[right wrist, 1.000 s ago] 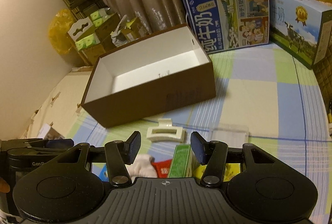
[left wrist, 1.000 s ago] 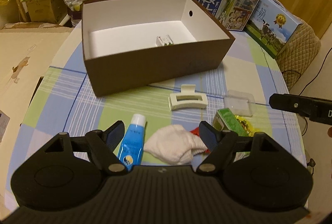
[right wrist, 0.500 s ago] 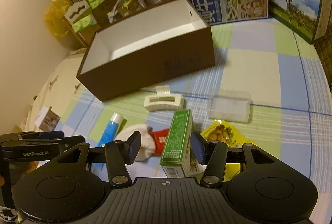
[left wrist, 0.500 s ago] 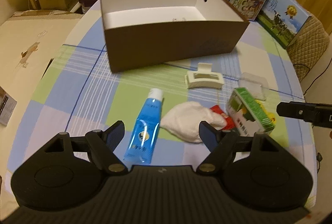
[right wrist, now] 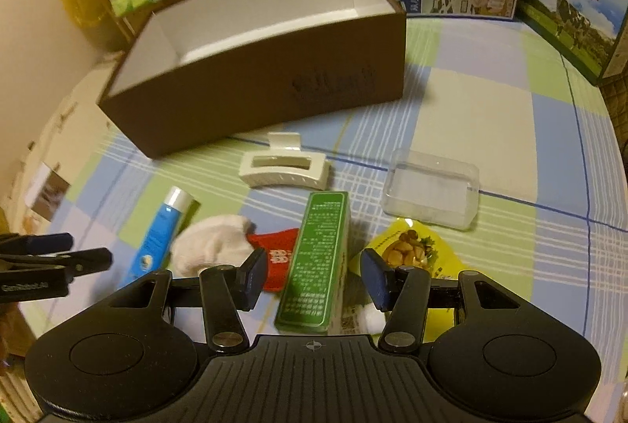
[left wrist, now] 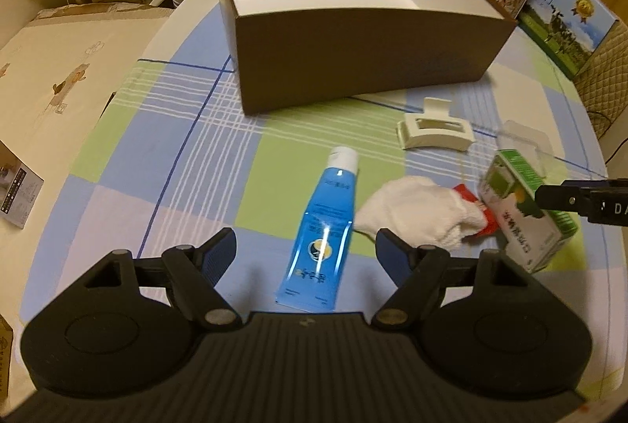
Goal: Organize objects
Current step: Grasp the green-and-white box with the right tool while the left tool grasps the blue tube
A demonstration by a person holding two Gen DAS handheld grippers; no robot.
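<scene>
While spread, tongs (right wrist: 312, 276) astride carton (right wrist: 316, 258)

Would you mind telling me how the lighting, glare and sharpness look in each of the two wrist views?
Left wrist view: warm, dim indoor light; a bright glare streak on the blue tube; fisheye bends the brown box and the table edge. Right wrist view: same warm cast; the print on the brown box wall is smeared by blur, while the green carton reads fairly sharp; dark corner vignetting.
</scene>
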